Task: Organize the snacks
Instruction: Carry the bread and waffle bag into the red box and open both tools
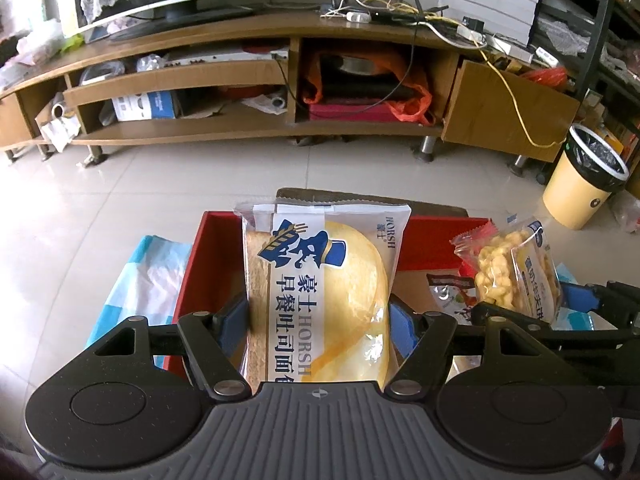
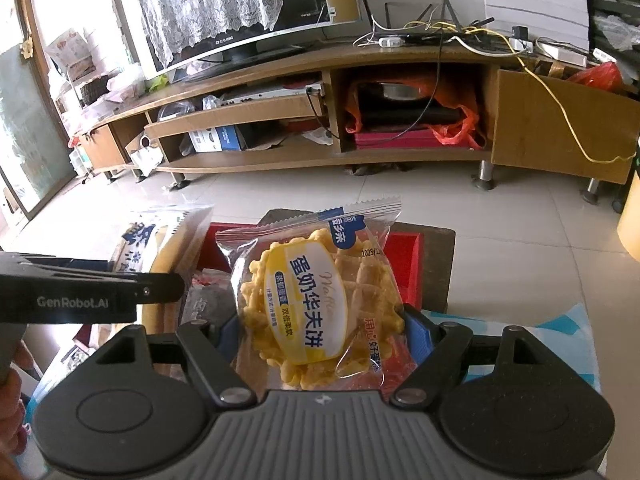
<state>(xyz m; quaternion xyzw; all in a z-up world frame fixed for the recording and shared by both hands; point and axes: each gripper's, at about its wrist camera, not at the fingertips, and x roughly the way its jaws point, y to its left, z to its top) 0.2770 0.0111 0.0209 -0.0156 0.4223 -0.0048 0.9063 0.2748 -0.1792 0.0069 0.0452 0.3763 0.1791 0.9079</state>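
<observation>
My left gripper (image 1: 318,320) is shut on a packet of Horsh toast bread (image 1: 320,280) and holds it upright above a red box (image 1: 208,256). My right gripper (image 2: 320,332) is shut on a clear packet of yellow waffle (image 2: 312,304), also held above the red box (image 2: 408,256). The waffle packet (image 1: 512,272) shows at the right of the left wrist view, the bread packet (image 2: 160,240) at the left of the right wrist view. Another snack packet (image 1: 448,296) lies inside the box.
The box stands on a small table with a blue-and-white cloth (image 1: 144,276). Beyond lies tiled floor, a long wooden TV stand (image 1: 280,120) with clutter, and a yellow waste bin (image 1: 580,184) at the right.
</observation>
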